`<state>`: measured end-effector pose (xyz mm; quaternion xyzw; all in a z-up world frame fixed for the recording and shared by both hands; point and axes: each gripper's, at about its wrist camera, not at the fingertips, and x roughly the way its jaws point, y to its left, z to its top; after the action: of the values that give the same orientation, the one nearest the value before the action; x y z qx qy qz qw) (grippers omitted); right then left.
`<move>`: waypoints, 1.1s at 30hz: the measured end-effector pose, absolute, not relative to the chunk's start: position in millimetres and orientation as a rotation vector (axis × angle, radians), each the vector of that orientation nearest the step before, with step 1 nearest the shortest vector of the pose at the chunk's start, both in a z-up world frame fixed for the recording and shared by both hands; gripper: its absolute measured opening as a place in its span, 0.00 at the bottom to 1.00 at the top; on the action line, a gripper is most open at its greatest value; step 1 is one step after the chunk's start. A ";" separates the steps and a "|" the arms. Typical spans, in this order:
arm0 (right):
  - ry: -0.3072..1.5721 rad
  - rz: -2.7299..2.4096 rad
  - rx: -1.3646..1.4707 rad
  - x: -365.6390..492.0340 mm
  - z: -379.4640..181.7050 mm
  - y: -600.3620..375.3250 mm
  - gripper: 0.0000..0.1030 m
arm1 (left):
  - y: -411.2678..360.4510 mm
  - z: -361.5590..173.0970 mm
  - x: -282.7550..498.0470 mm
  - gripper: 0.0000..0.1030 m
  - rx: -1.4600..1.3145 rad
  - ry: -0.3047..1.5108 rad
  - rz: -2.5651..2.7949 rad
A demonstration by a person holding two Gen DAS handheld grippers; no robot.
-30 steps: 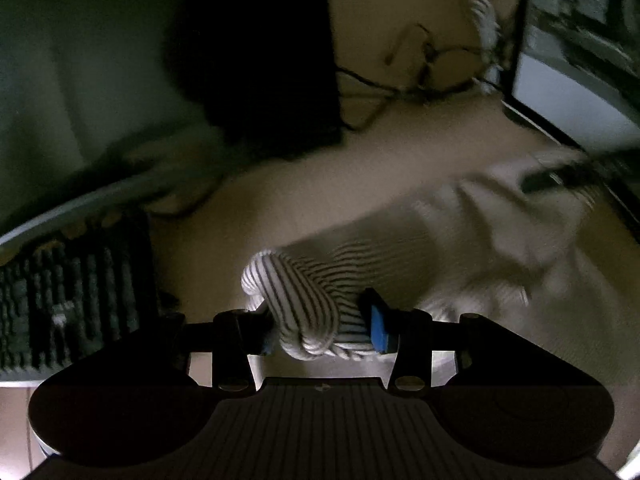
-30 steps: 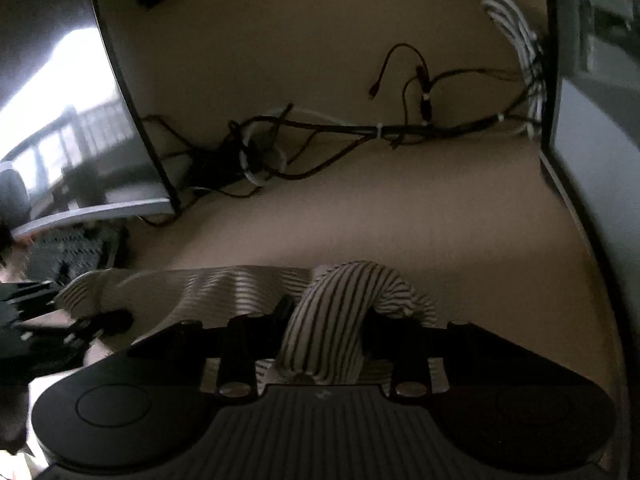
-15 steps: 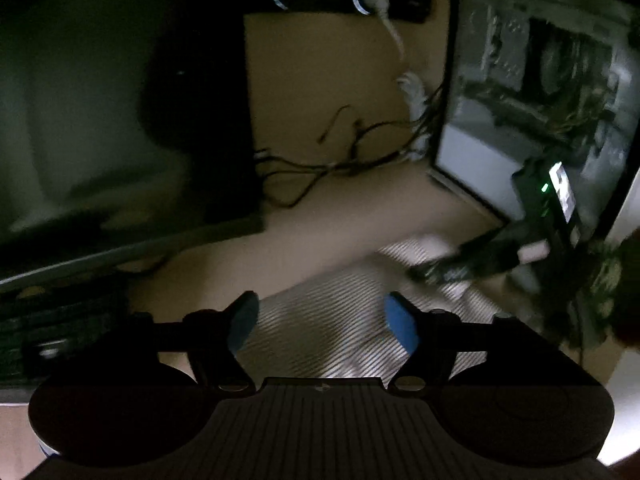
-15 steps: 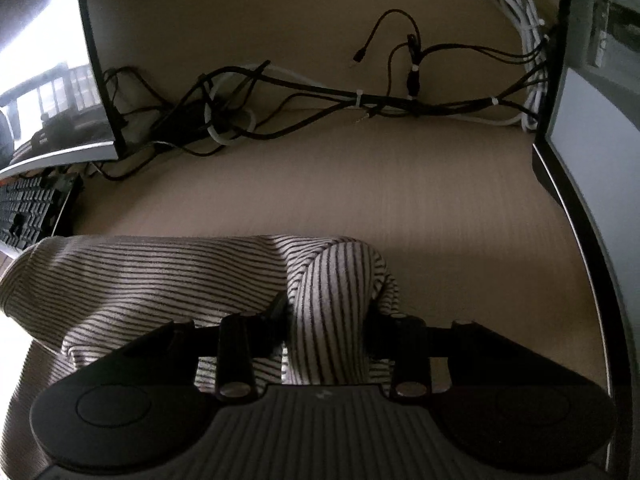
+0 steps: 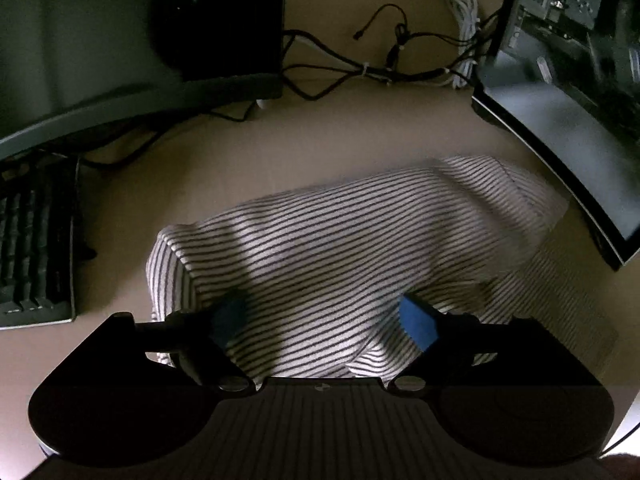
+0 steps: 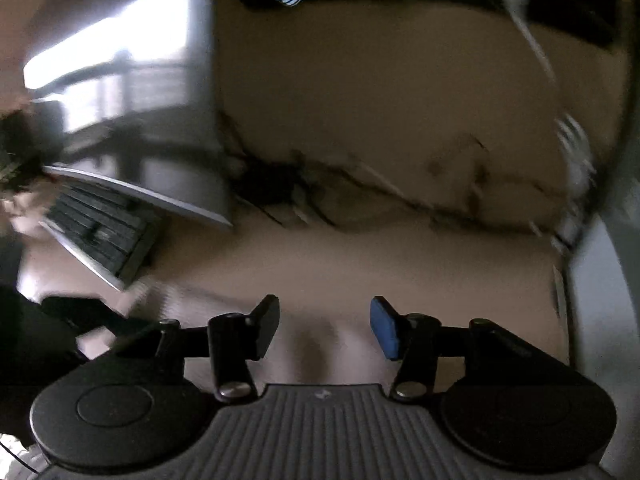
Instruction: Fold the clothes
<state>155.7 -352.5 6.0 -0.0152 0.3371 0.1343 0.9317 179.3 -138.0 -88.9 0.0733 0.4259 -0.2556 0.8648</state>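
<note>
A white shirt with thin dark stripes lies folded over on the tan desk in the left wrist view. My left gripper hangs just above its near part, jaws wide open, blue pads on either side, holding nothing. My right gripper is open and empty above bare desk; that view is blurred, and only a pale blurred strip of the shirt shows at its lower left.
A keyboard lies at the left under a dark monitor. A second curved monitor stands at the right, close to the shirt's far end. Tangled cables run along the back of the desk.
Both grippers have let go of the shirt: the left opened half a second ago and dropped over it; the right has just opened and swung up and away.
</note>
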 end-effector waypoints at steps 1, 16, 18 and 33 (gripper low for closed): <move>0.671 0.311 -0.039 160.1 11.6 -346.0 0.50 | -135.9 -88.8 177.7 0.89 0.157 0.890 -0.540; 0.979 0.676 -0.064 248.8 -85.9 -261.8 0.71 | -93.7 -83.4 148.7 0.91 0.070 0.953 -0.554; 0.996 0.702 -0.046 253.5 -93.9 -257.9 0.74 | -85.9 -83.6 142.5 0.91 0.054 0.975 -0.533; 0.709 0.653 -0.139 158.1 -38.4 -223.4 0.16 | 5.5 -53.7 128.2 0.91 -0.288 0.928 -0.522</move>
<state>158.1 -223.4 -38.4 -0.0668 0.3406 0.3139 0.8837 128.2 5.5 -53.7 -0.1369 0.4407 -0.2481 0.8518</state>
